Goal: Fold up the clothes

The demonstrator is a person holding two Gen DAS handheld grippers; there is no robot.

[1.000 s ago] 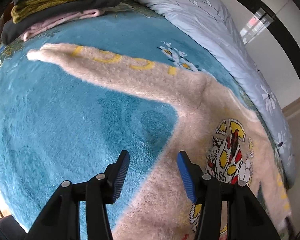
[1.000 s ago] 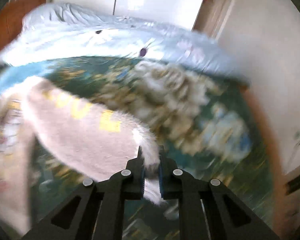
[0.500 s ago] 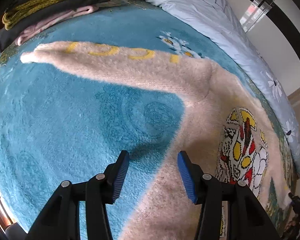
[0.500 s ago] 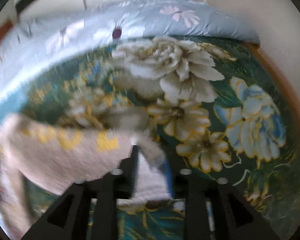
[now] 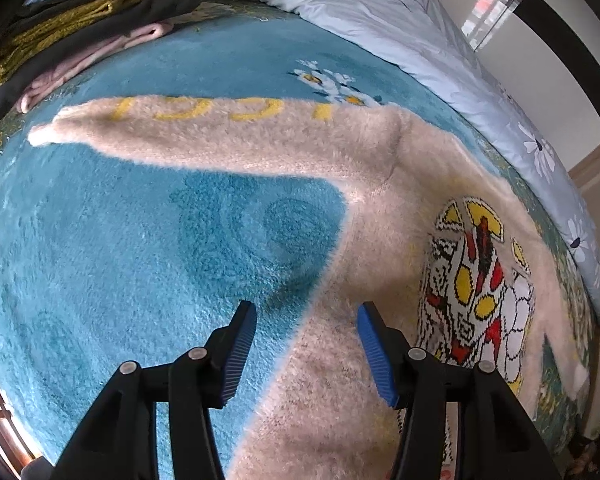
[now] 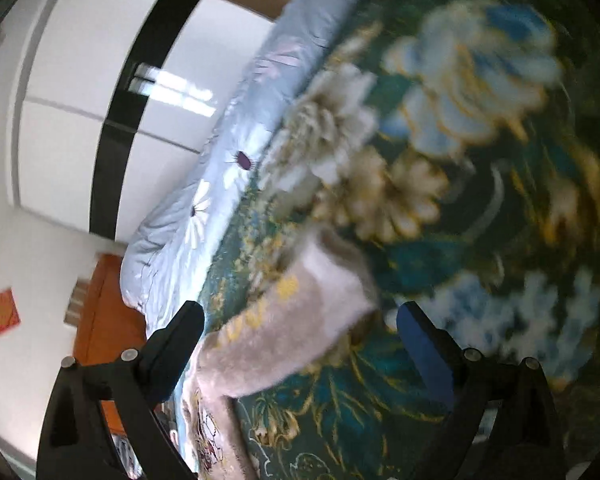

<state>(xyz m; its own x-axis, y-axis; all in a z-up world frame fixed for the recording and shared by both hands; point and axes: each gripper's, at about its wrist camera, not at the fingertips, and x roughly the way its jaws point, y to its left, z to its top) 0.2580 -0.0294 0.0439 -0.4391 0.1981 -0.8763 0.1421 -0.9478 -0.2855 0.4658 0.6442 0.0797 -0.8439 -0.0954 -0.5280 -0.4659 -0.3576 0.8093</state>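
A fluffy cream sweater with a colourful knitted figure lies flat on a teal blanket. One sleeve, with yellow letters, stretches out to the left. My left gripper hovers open over the sweater's side edge below the armpit, gripping nothing. In the blurred right wrist view the other sleeve lies on the green floral blanket, its cuff pointing away. My right gripper is opening wide around that sleeve, and its pads are clear of the fabric.
A stack of folded clothes in dark grey, mustard and pink sits at the far left corner of the bed. A pale blue flowered duvet runs along the far side. White wardrobe doors stand beyond the bed.
My right gripper, shut on the sleeve cuff before, has rolled, dropped toward the bed and opened, letting the cuff go onto the floral blanket. The left gripper has barely moved.
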